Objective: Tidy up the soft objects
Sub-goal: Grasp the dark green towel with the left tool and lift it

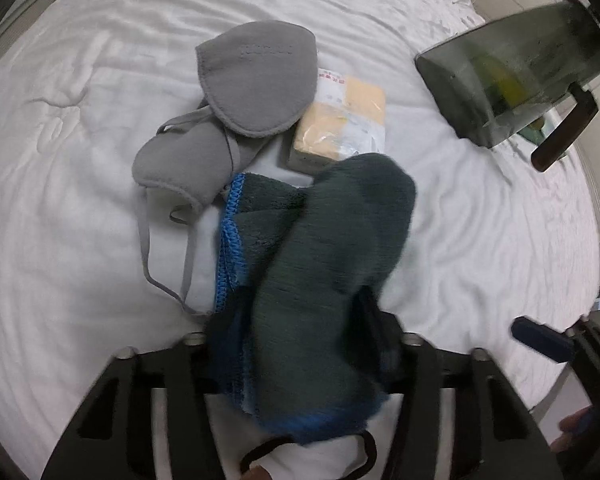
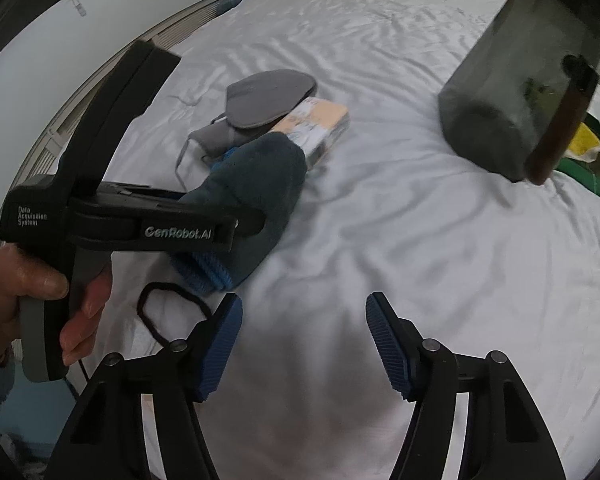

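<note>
The left gripper (image 2: 256, 220) holds the dark green towel with blue edging (image 1: 332, 264) bunched above the white bed sheet (image 1: 80, 160), beside the grey masks (image 1: 256, 76), while the right gripper (image 2: 304, 344) stands wide and empty, so next the towel probably needs carrying to the dark bin (image 2: 512, 92).

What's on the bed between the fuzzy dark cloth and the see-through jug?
Nothing: only bare white sheet lies between the dark green cloth and the smoky jug. The right wrist view shows that stretch best.

Fluffy dark-green cloth (image 1: 340, 248), blue stitched edge. Matt grey fabric masks (image 1: 256, 76) at 12 o'clock. Glossy plastic-wrapped packet (image 1: 340, 124). Wrinkled white cotton bed (image 1: 80, 240). Ribbed blue rubber pads (image 2: 220, 344).
</note>
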The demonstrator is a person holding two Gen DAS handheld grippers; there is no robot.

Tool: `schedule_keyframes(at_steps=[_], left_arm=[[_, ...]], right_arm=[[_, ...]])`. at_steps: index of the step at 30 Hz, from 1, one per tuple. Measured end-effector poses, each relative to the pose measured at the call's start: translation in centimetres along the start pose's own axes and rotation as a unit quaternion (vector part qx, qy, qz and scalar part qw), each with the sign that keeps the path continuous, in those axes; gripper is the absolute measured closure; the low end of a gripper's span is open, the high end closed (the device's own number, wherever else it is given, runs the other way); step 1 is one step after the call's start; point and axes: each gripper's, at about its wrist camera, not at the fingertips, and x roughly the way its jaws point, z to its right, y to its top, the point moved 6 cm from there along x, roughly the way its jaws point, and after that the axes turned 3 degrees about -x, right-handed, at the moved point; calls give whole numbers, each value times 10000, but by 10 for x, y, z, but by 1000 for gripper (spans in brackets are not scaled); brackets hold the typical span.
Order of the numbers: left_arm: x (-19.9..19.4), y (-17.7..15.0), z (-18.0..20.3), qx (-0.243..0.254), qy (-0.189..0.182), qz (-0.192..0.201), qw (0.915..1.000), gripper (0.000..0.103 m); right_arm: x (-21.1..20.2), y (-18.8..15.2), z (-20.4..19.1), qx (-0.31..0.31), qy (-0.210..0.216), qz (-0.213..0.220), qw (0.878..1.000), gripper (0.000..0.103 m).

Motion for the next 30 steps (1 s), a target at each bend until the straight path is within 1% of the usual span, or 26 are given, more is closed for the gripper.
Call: schedule_keyframes(at_steps=[1, 6, 8, 11, 13, 14, 16, 19, 23, 26, 30], left_arm=[[-2, -1, -1, -13, -79, 10, 10000, 70], [-10, -1, 1, 48, -158, 96, 9998, 79], [-15, -2, 2, 75, -166, 175, 9997, 80], [-20, -3, 4, 162, -158, 229, 9995, 82], [-23, -2, 4, 203, -159, 267, 9993, 82], [-23, -2, 4, 215, -166, 283, 9992, 82], [-25, -1, 4, 223, -181, 310, 9991, 83], [-27, -1, 4, 265, -198, 329, 9989, 82], [-29, -1, 5, 276, -228, 365, 9987, 82], [-30, -2, 5, 285, -249, 371, 9986, 82], [-31, -1, 4, 210, -282, 374, 9987, 82]], right_arm=[[1, 0, -2, -20, 31, -9, 10000, 41], [7, 1, -14, -104, 206, -56, 9997, 48], [11, 1, -19, -144, 284, -75, 9995, 52], [16, 0, -29, -233, 425, -132, 9987, 59], [21, -2, -35, -279, 549, -205, 9979, 66], [24, -3, -39, -305, 606, -239, 9974, 67], [29, -4, -44, -353, 672, -281, 9967, 73], [39, -5, -49, -401, 704, -376, 9960, 80], [50, -7, -52, -378, 776, -480, 9951, 80], [55, -10, -55, -400, 851, -539, 9941, 85], [66, -11, -57, -355, 836, -610, 9940, 85]])
